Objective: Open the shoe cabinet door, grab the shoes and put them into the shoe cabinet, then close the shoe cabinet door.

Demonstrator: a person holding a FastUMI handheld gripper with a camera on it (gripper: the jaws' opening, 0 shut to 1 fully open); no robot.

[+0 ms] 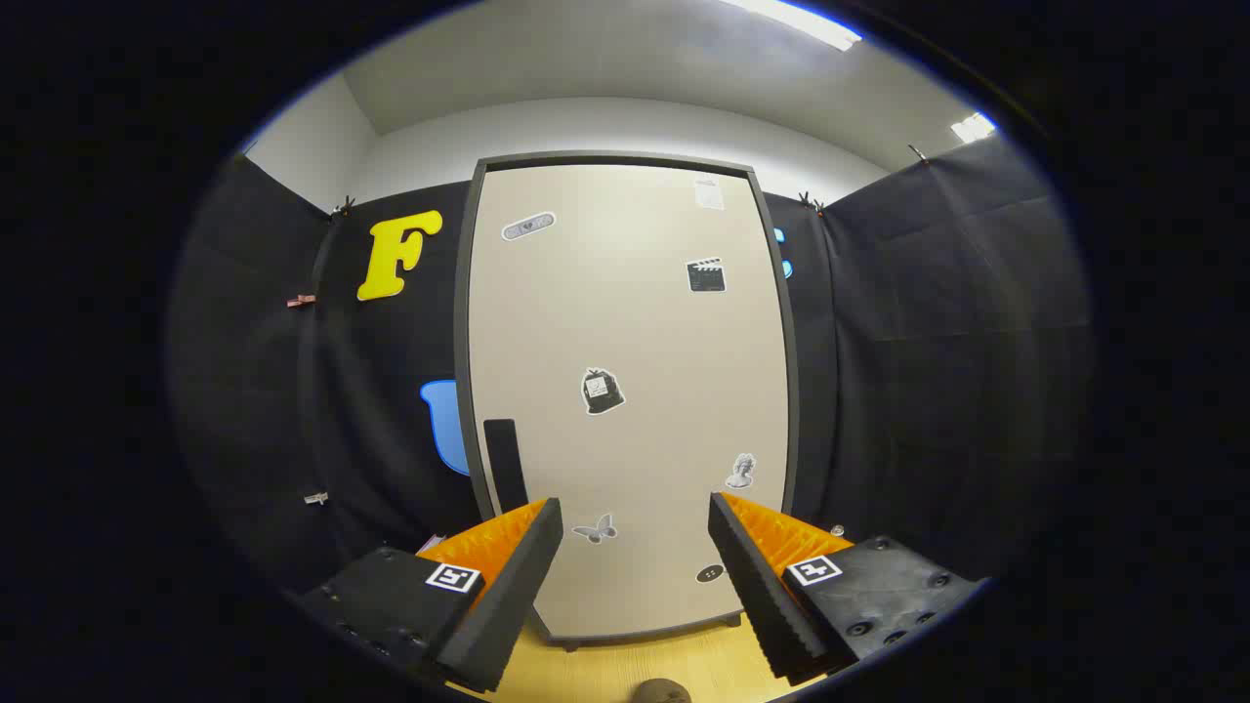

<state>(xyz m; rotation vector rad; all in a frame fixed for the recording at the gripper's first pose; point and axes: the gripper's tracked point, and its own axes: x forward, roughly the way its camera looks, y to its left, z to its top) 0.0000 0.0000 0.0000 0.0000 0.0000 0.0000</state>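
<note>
One tall shoe cabinet (pixel 625 391) stands dead ahead of the claw, backed against the booth's black cloth wall so that its front faces outward and can be reached. Its pale door (pixel 635 322) is flush inside the dark frame, so the opening step looks not yet done. The door carries a scatter of small stickers, which do nothing for the task. A dark upright handle (pixel 505 464) sits low on the door's left edge, which suggests the hinges run down the right side and the door would swing from the left. The cabinet rests on a light wooden floor (pixel 635 669), standing on small feet. The claw (pixel 635 561) is held level and square to the door, its fingers spread wide with nothing between them, the handle just beyond the left finger; that stance fits an approach to the handle. A small rounded brownish object (pixel 659 691) lies on the floor below the fingers; whether it is part of a shoe I cannot tell.
</note>
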